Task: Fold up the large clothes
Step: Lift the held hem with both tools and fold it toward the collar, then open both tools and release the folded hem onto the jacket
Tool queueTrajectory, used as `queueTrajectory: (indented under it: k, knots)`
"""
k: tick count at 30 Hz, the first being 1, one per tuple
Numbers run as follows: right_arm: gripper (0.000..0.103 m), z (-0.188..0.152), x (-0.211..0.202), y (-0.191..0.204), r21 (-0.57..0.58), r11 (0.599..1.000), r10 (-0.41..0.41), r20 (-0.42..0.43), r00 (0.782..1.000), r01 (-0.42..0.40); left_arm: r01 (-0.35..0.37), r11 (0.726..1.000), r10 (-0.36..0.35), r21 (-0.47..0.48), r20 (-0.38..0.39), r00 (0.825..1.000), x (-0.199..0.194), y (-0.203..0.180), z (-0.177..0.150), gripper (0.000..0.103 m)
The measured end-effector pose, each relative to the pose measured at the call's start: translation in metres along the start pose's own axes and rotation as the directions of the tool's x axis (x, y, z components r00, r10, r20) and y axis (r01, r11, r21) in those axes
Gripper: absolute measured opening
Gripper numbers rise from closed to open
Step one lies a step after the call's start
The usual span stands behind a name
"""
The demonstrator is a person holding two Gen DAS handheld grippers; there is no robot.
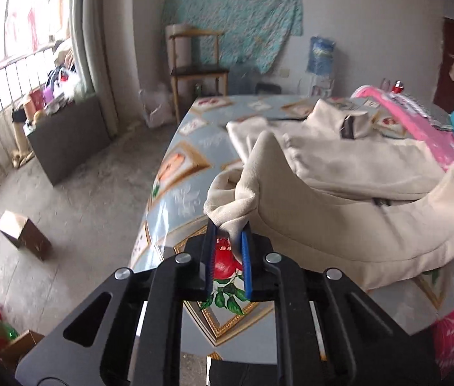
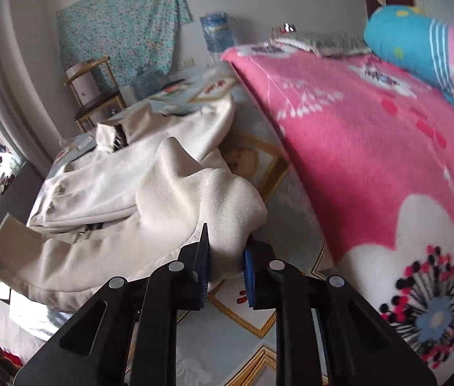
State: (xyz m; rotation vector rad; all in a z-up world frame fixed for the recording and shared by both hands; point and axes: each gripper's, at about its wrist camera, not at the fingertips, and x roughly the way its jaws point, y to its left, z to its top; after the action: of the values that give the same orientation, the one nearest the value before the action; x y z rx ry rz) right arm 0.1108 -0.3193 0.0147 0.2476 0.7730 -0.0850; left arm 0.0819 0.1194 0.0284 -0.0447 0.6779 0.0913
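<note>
A large cream zip jacket (image 1: 349, 167) lies on a bed with a patterned blue sheet (image 1: 191, 160). My left gripper (image 1: 229, 228) is shut on the jacket's hem corner and lifts it a little above the sheet. In the right wrist view, my right gripper (image 2: 225, 241) is shut on another bunched corner of the same jacket (image 2: 137, 173), raised off the sheet. The jacket's zip (image 2: 87, 230) shows along the folded front. The collar (image 2: 109, 133) lies at the far end.
A pink flowered blanket (image 2: 371, 148) and a blue pillow (image 2: 407, 41) lie to the right of the jacket. A wooden chair (image 1: 196, 64) stands past the bed's far end. A cardboard box (image 1: 24, 239) and a dark cabinet (image 1: 66, 138) stand on the floor to the left.
</note>
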Motion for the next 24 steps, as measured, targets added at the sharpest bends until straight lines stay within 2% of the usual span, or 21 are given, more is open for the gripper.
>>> queueTrajectory:
  k: [4, 7, 9, 10, 11, 12, 14, 16, 17, 18, 20, 22, 24]
  knots:
    - [0.017, -0.011, -0.031, 0.001, -0.031, 0.999, -0.013, 0.001, 1.000, 0.013, 0.027, 0.999, -0.027, 0.028, 0.003, 1.000, -0.037, 0.007, 0.006, 0.012]
    - [0.019, -0.025, -0.024, -0.016, 0.011, 1.000, 0.000, -0.071, 0.997, 0.001, 0.050, 0.999, -0.050, -0.005, -0.080, 0.996, -0.037, 0.024, -0.007, 0.013]
    - [0.024, -0.039, -0.001, -0.040, 0.090, 0.995, 0.050, -0.162, 0.985, -0.036, 0.049, 0.998, -0.055, -0.036, -0.175, 0.983, -0.015, 0.039, -0.029, 0.015]
    - [0.026, -0.045, 0.009, -0.053, 0.125, 0.992, 0.057, -0.200, 0.978, -0.033, 0.061, 0.996, -0.073, -0.059, -0.228, 0.971, 0.000, 0.044, -0.039, 0.016]
    - [0.028, -0.051, 0.016, -0.066, 0.175, 0.984, 0.083, -0.220, 0.972, -0.045, 0.084, 0.992, -0.107, -0.090, -0.290, 0.951, 0.017, 0.051, -0.050, 0.017]
    - [0.029, -0.053, 0.015, -0.074, 0.215, 0.974, 0.122, -0.216, 0.969, -0.075, 0.090, 0.988, -0.125, -0.123, -0.321, 0.939, 0.027, 0.058, -0.059, 0.022]
    - [0.036, -0.048, 0.002, -0.077, 0.209, 0.976, 0.108, -0.195, 0.975, -0.066, 0.117, 0.979, -0.166, -0.169, -0.316, 0.934, 0.026, 0.070, -0.064, 0.027]
    - [0.044, -0.039, -0.018, -0.070, 0.130, 0.991, 0.019, -0.146, 0.989, 0.000, 0.104, 0.980, -0.147, -0.170, -0.264, 0.953, 0.011, 0.079, -0.058, 0.032]
    - [0.046, -0.033, -0.029, -0.067, 0.092, 0.994, -0.048, -0.116, 0.992, 0.058, 0.090, 0.982, -0.129, -0.165, -0.246, 0.961, 0.006, 0.083, -0.056, 0.032]
    - [0.048, -0.029, -0.035, -0.065, 0.080, 0.994, -0.070, -0.100, 0.992, 0.079, 0.050, 0.986, -0.085, -0.156, -0.226, 0.970, 0.000, 0.086, -0.052, 0.031]
    - [0.051, -0.020, -0.047, -0.058, 0.068, 0.994, -0.082, -0.053, 0.995, 0.086, 0.017, 0.990, -0.043, -0.143, -0.182, 0.982, -0.009, 0.087, -0.043, 0.032]
    - [0.060, -0.015, -0.052, -0.042, 0.032, 0.997, -0.073, -0.018, 0.997, 0.074, 0.048, 0.987, -0.071, -0.153, -0.149, 0.986, -0.015, 0.085, -0.035, 0.033]
    - [0.068, -0.014, -0.045, -0.014, -0.050, 0.998, -0.040, -0.019, 0.999, 0.039, 0.111, 0.983, -0.131, -0.149, -0.133, 0.982, -0.013, 0.072, -0.026, 0.038]
